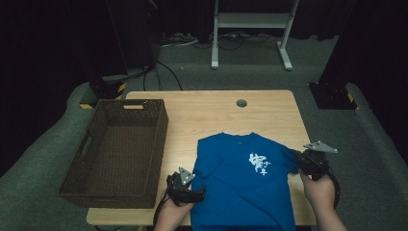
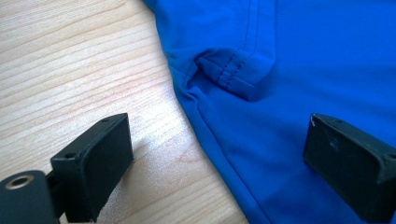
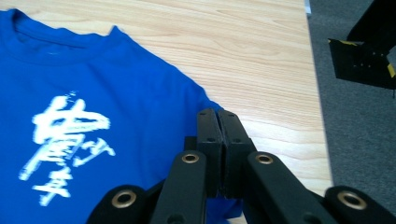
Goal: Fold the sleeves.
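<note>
Blue cotton T-shirt (image 1: 245, 180) with a white printed design lies flat, face up, on a pale wooden table (image 1: 211, 113), its hem hanging over the near edge. A dark woven basket (image 1: 118, 149) sits on the table beyond the left gripper's outer side, near the shirt.

At the shirt's left side seam, the left gripper (image 2: 219, 154) has its jaws spread wide: one jaw rests over bare wood, the other over the cloth, with the folded sleeve just ahead of them. Nothing is between them yet.

At the shirt's right sleeve, the right gripper (image 3: 218, 140) has its jaws pressed together. They seem to pinch the sleeve's edge, though the cloth between them is hard to make out.

Likely risks: if the left jaws close where they are, they may catch only one layer or slide off the thin edge, so the shirt would lift unevenly and bunch. If the right grip is shallow, the sleeve could slip free when pulled. The overhanging hem could also drag the shirt off the table.
</note>
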A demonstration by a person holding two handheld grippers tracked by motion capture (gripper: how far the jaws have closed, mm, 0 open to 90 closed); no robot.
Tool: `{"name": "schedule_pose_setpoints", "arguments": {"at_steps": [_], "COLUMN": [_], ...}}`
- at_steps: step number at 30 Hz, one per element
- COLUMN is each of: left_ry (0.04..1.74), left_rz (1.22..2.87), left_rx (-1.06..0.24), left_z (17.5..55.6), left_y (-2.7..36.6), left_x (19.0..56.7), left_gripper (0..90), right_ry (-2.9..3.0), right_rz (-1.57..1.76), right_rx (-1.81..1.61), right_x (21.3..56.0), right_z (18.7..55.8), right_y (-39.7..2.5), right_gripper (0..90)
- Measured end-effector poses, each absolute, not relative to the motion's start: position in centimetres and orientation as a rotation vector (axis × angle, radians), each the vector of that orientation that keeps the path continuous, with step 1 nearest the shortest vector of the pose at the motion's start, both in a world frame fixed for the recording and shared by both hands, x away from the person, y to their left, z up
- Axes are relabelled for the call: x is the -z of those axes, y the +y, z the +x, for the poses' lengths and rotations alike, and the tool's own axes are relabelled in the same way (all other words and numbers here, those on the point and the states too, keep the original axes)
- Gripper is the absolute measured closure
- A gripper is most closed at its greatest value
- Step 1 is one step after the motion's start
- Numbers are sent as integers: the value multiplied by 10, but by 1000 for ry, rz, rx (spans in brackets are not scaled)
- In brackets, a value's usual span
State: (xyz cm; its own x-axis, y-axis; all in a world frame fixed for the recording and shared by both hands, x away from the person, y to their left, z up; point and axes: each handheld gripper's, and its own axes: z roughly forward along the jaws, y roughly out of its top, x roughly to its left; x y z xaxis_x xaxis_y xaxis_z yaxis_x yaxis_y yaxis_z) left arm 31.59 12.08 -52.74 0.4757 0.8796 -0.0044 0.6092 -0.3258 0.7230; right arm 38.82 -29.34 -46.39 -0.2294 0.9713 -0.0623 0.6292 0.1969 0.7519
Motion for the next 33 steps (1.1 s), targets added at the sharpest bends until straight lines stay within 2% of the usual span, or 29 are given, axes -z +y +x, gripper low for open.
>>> {"name": "schedule_pose_setpoints", "arguments": {"at_steps": [7, 8, 9, 10, 13, 21, 33], "left_ry": [1226, 1227, 1228, 1228, 1225, 1225, 1227], "left_rz": [2057, 2057, 2055, 2055, 2056, 2055, 2054], "left_rx": [-520, -520, -518, -517, -516, -516, -515], "left_z": [316, 316, 316, 316, 316, 316, 316], "left_y": [121, 121, 121, 121, 121, 121, 120], "left_x": [527, 527, 527, 527, 527, 527, 528], "left_gripper": [81, 81, 81, 81, 81, 81, 81], "right_ry": [1975, 1996, 2034, 2055, 2084, 2049, 2016], "right_rz": [1473, 1464, 1434, 1389, 1329, 1343, 1442], "right_rx": [-844, -870, -891, -906, -952, -904, -828], "right_x": [462, 462, 462, 461, 455, 452, 471], "right_z": [399, 401, 403, 402, 401, 394, 396], "right_y": [-246, -231, -214, -198, -179, -213, -259], "right_gripper": [884, 866, 780, 751, 789, 788, 789]}}
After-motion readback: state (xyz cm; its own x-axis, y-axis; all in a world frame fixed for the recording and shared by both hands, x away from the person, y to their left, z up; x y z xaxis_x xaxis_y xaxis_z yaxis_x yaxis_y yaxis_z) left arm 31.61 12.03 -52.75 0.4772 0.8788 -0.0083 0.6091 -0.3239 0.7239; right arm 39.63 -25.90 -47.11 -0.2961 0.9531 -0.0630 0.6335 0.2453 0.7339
